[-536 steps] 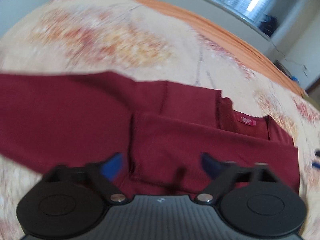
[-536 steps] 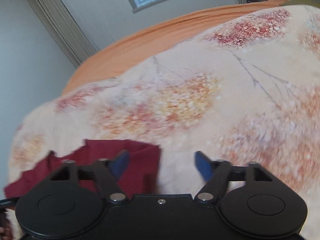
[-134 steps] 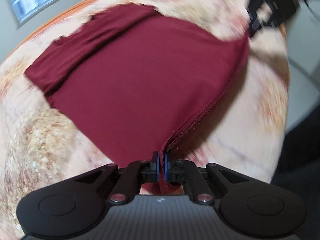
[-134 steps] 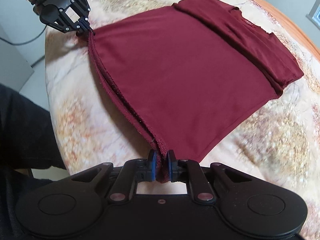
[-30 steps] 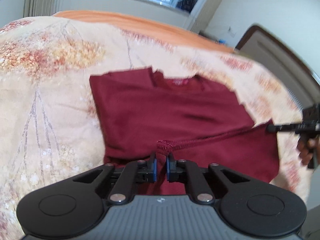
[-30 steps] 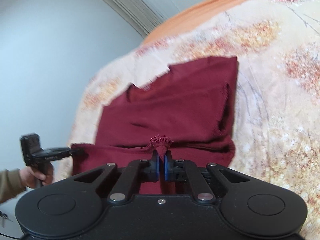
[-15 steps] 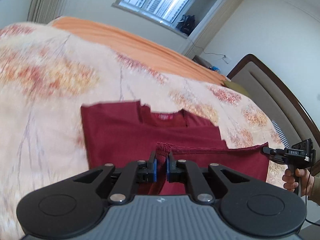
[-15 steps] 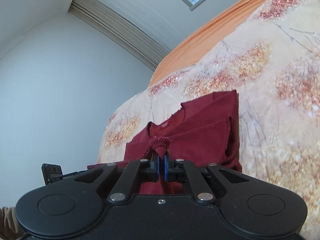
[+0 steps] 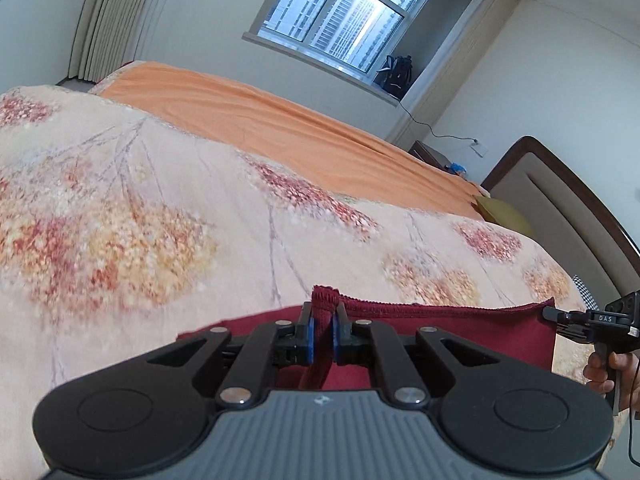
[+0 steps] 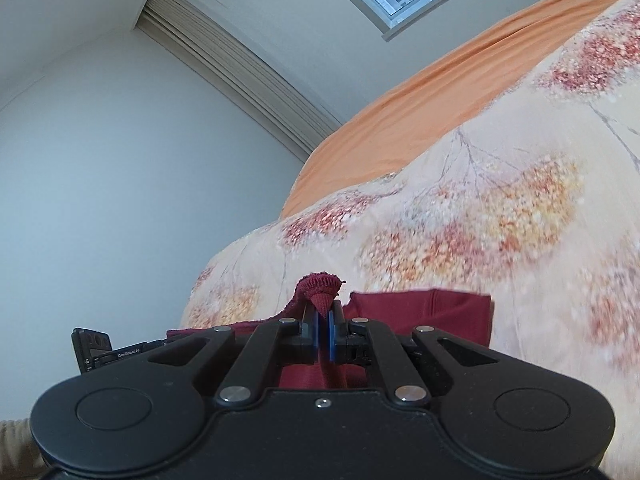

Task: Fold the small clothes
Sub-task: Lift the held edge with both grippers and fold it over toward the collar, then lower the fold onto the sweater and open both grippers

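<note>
left tool (image 9: 322,334): clamped on maroon shirt (image 9: 440,332) hem | right tool (image 10: 323,330): clamped on bunched hem corner | hem stretched taut between tools | floral bed cover (image 9: 160,220) ahead of both

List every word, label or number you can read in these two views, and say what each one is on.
"DAS": white letters on the right gripper, seen from the left wrist.
"GenRobot.AI": small white print on the left gripper, seen from the right wrist.
"S": one letter on that same gripper's black body; the rest is too small to read.
No readable text on the shirt or bedspread.
</note>
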### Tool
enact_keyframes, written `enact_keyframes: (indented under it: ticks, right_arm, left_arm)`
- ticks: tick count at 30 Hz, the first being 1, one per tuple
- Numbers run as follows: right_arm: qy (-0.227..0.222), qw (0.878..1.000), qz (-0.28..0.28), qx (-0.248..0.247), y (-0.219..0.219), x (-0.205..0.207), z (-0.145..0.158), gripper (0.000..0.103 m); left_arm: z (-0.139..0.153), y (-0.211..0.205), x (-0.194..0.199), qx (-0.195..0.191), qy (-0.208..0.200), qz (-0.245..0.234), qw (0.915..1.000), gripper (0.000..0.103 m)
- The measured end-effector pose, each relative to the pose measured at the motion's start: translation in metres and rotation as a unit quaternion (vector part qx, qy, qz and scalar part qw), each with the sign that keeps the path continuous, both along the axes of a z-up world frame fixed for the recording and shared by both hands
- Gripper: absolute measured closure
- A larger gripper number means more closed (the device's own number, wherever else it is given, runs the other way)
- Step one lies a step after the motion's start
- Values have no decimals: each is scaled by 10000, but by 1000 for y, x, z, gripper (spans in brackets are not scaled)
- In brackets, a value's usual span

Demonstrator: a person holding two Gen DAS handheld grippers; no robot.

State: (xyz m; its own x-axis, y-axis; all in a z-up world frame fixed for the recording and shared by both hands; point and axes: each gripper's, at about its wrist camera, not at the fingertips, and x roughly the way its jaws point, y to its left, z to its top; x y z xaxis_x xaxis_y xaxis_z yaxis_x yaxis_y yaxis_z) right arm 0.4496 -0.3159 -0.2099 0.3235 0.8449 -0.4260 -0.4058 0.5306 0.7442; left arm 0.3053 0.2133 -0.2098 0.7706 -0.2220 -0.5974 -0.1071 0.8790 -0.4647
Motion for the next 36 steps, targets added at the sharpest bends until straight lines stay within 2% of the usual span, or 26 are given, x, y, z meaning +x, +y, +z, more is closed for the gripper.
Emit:
enact_keyframes:
  ticks: [9, 16, 23, 26, 29, 30, 32, 34, 36]
  right_arm:
    - [489, 9965, -188, -645, 29, 49, -47, 99]
    - [749, 9903, -265, -1142, 43, 63, -78, 99]
    - [880, 9866, -252, -1347, 48, 72, -92, 98]
    - [908, 9845, -326, -1465, 50, 74, -95, 90]
    - [854, 9846, -391, -1472, 47, 73, -94, 80]
    - [835, 9841, -425, -1506, 46, 72, -93, 73]
    - [808, 9839, -552, -1498, 40, 71, -90, 68]
    - [701, 9831, -707, -1533, 33, 68, -84, 64]
    - [448, 9833, -788, -1575, 28, 61, -73, 64]
  left_arm:
    - [-35, 10, 43, 262, 548, 71, 9981, 95]
    - [-61, 13, 63, 448, 919, 170, 9946, 95]
    - [-77, 9, 74, 575, 1120, 164, 9919, 95]
    - [-83, 8, 79, 606, 1306, 317, 9891, 87]
    - [-82, 7, 80, 542, 1286, 437, 9892, 83]
    - [-81, 7, 79, 565, 1281, 478, 9890, 73]
    - [-76, 12, 75, 636, 1271, 632, 9878, 56]
    - [-71, 18, 68, 565, 1204, 775, 9881, 54]
    - [-65, 22, 60, 476, 1102, 837, 9892, 54]
